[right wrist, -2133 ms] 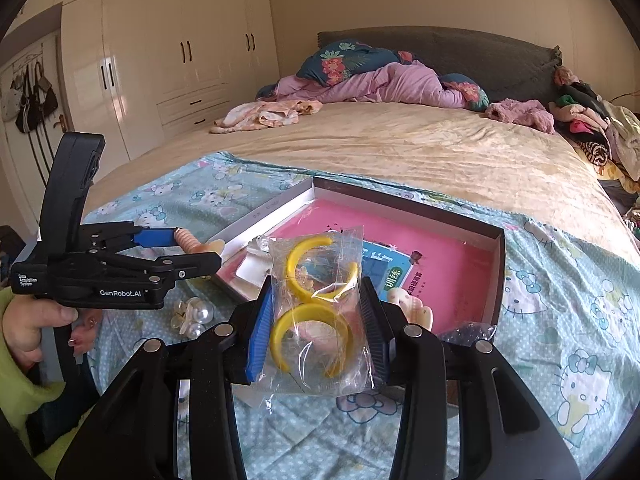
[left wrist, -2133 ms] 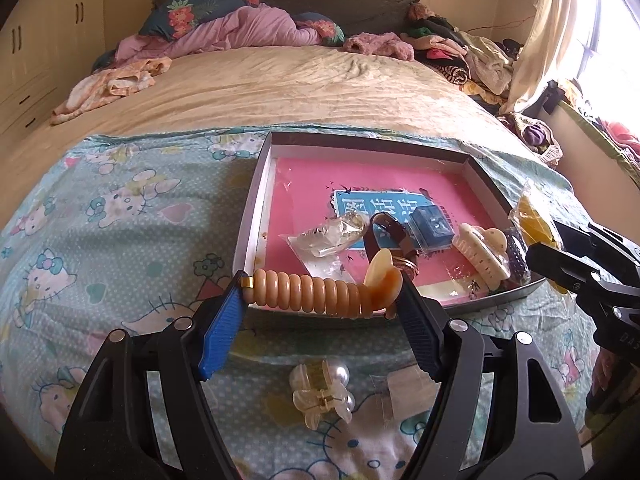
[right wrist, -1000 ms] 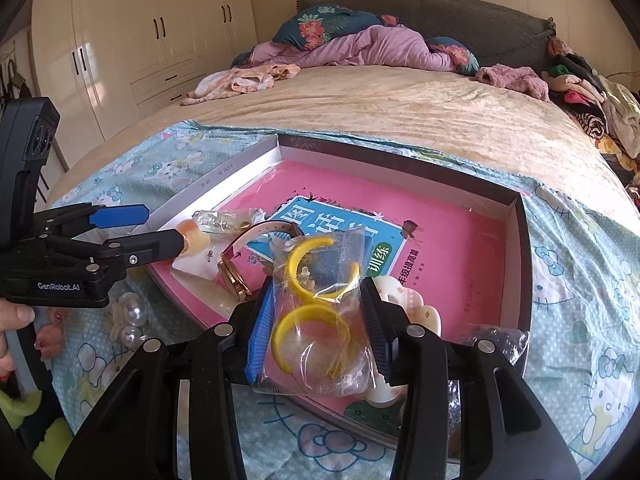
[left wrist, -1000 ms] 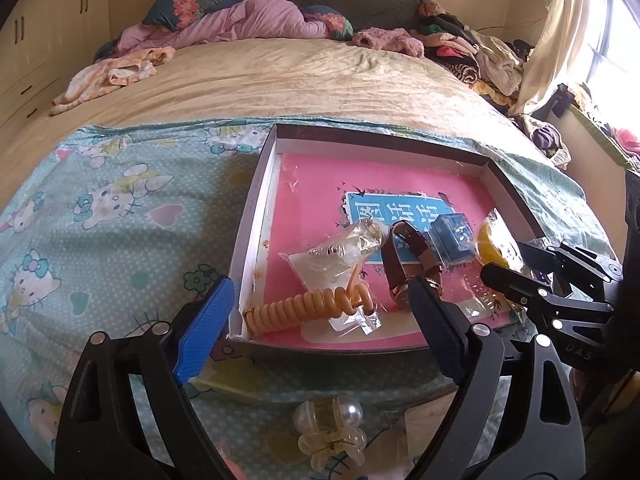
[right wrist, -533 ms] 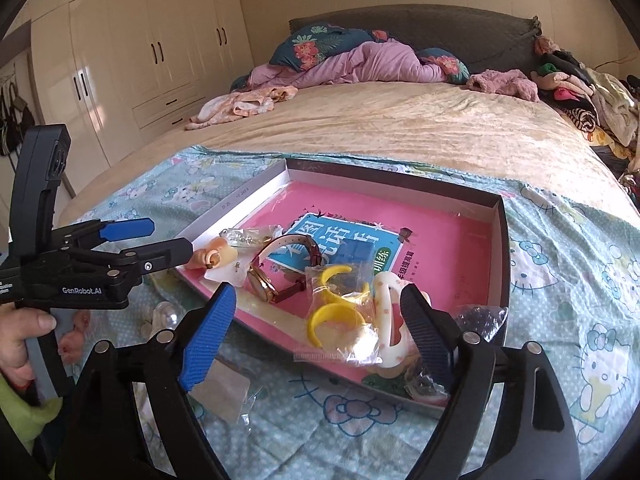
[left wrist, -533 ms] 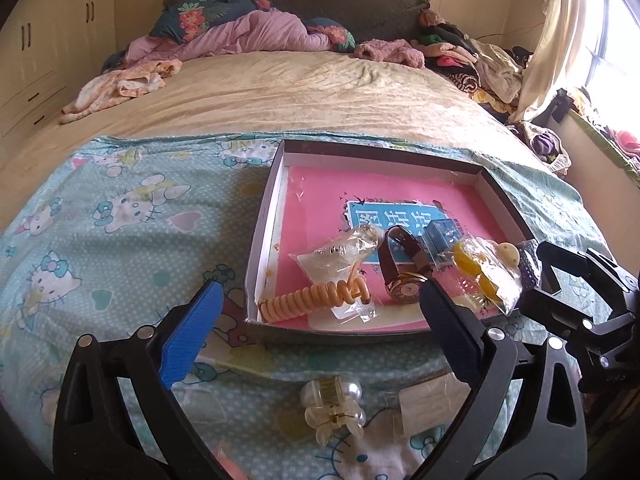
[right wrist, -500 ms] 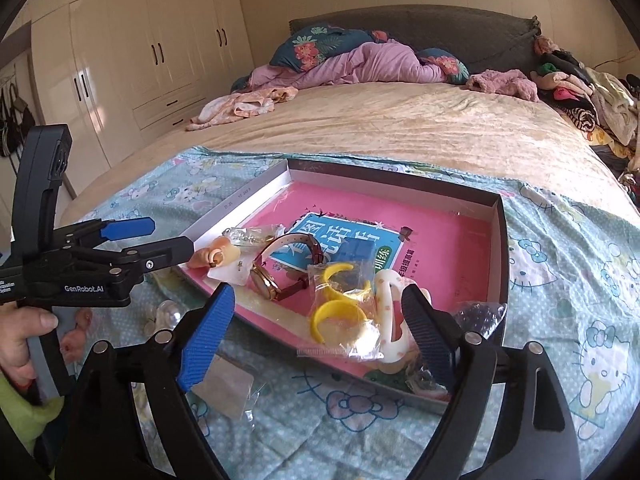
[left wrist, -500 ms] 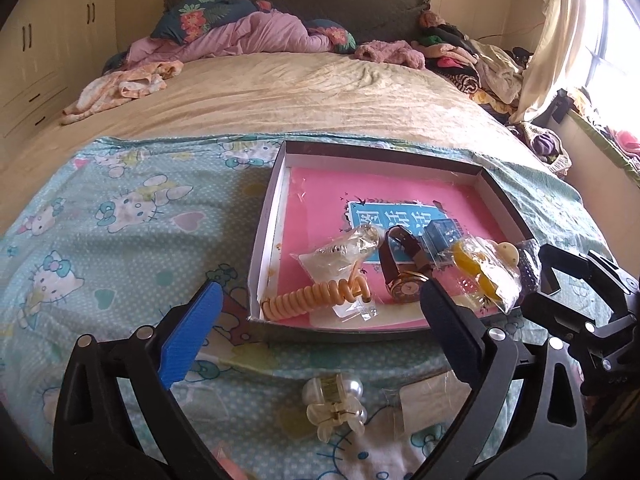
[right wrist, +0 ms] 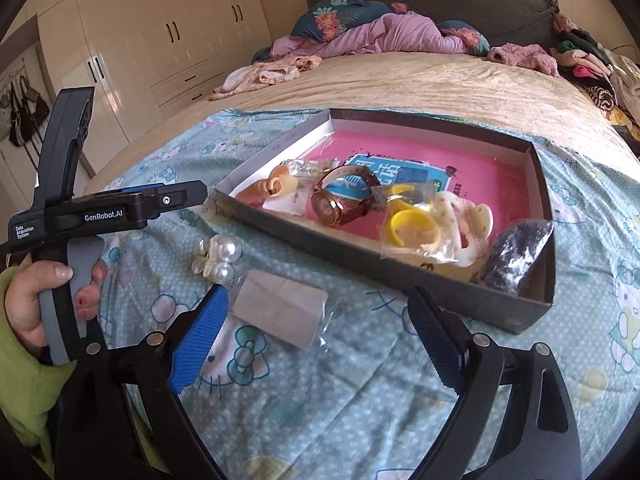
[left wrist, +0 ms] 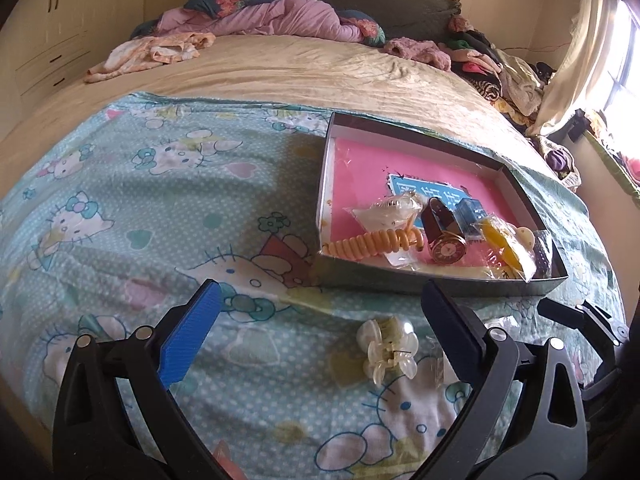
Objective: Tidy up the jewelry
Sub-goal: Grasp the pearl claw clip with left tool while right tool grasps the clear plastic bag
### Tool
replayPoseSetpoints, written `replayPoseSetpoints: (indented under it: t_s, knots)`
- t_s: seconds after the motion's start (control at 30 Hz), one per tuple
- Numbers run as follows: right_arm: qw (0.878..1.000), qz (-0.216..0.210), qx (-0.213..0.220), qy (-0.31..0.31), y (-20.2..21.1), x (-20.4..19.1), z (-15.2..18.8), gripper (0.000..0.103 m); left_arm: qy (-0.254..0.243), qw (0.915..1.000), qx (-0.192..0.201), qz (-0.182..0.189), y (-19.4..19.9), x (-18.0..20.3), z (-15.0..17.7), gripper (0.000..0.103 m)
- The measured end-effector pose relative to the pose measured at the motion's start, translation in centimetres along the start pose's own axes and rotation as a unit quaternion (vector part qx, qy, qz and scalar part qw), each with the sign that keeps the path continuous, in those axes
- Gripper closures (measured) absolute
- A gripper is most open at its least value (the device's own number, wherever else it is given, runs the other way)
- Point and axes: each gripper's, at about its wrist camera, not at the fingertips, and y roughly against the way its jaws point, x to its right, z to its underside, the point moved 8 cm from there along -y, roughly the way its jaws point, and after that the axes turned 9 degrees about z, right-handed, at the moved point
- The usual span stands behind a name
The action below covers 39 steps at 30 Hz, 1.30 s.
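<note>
A shallow box point(left wrist: 440, 280) with a pink lining lies on the cartoon-print sheet. It holds an orange coil hair tie point(left wrist: 372, 242), a brown-strap watch point(left wrist: 446, 244), a bag of yellow rings point(right wrist: 412, 230), a cream hair claw point(right wrist: 468, 224) and a dark beaded piece in a bag point(right wrist: 516, 260). A pearl hair claw point(left wrist: 388, 346) lies on the sheet in front of the box, beside a flat clear bag with a grey card point(right wrist: 280, 312). My left gripper point(left wrist: 320, 285) is open and empty above the pearl claw. My right gripper point(right wrist: 318, 292) hangs over the flat bag, jaws opening, gripping nothing.
A person's hand point(right wrist: 44, 292) in a green sleeve holds the left gripper's handle. Crumpled bedding point(left wrist: 280, 16) and a heap of clothes point(left wrist: 492, 68) lie at the head of the bed. Cream wardrobes point(right wrist: 160, 40) stand on the left, and a curtained window point(left wrist: 616, 52) is on the right.
The right gripper opened and let go of the bag of yellow rings, which now lies in the box. Both grippers drew back from the box towards the near edge of the bed.
</note>
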Motion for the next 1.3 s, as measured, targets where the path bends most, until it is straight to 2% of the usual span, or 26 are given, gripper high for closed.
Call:
replayPoseSetpoints:
  t_s: [0.13, 0.3, 0.57, 0.67, 0.9, 1.0, 1.07, 1.1, 1.17, 1.3]
  knots:
    - [1.000, -0.004, -0.015, 0.003, -0.9, -1.4, 0.8, 0.013, 0.004, 1.0000, -0.005, -0.001, 0.3, -0.5, 1.0, 0.010]
    - [1.000, 0.010, -0.025, 0.013, -2.1, -2.9, 1.2, 0.013, 0.012, 0.9999, -0.009, 0.000, 0.6, -1.0, 1.8, 0.010]
    - [0.996, 0.060, -0.023, 0.065, -4.7, -4.7, 1.4, 0.013, 0.026, 0.9993, -0.027, 0.002, -0.1, -1.7, 3.0, 0.010]
    - [0.993, 0.076, -0.020, 0.084, -5.5, -4.8, 1.6, 0.013, 0.025, 0.9991, -0.032, 0.013, -0.2, -1.2, 3.2, 0.010]
    - [0.995, 0.053, -0.010, 0.080, -4.6, -3.9, 1.7, 0.019, 0.021, 0.9969, -0.044, 0.062, -1.1, 1.1, 3.8, 0.012]
    - [0.996, 0.055, -0.006, 0.068, -3.6, -2.7, 1.9, 0.019, 0.014, 0.9955, -0.060, 0.072, -2.0, 2.2, 4.2, 0.030]
    - [0.996, 0.059, -0.003, 0.060, -2.9, -1.8, 2.0, 0.019, 0.010, 0.9946, -0.069, 0.077, -2.7, 2.6, 4.4, 0.051]
    - [0.996, 0.063, -0.001, 0.056, -2.4, -1.2, 2.0, 0.019, 0.009, 0.9945, -0.073, 0.075, -3.1, 2.7, 4.5, 0.056]
    - [0.997, 0.066, 0.006, 0.045, -1.3, -0.1, 2.0, 0.019, 0.006, 0.9939, -0.073, 0.083, -3.3, 3.0, 4.7, 0.073]
    - [0.997, 0.074, 0.019, 0.029, 0.8, 2.0, 1.9, 0.019, -0.022, 0.9957, -0.044, 0.078, -1.7, 4.2, 3.8, 0.075]
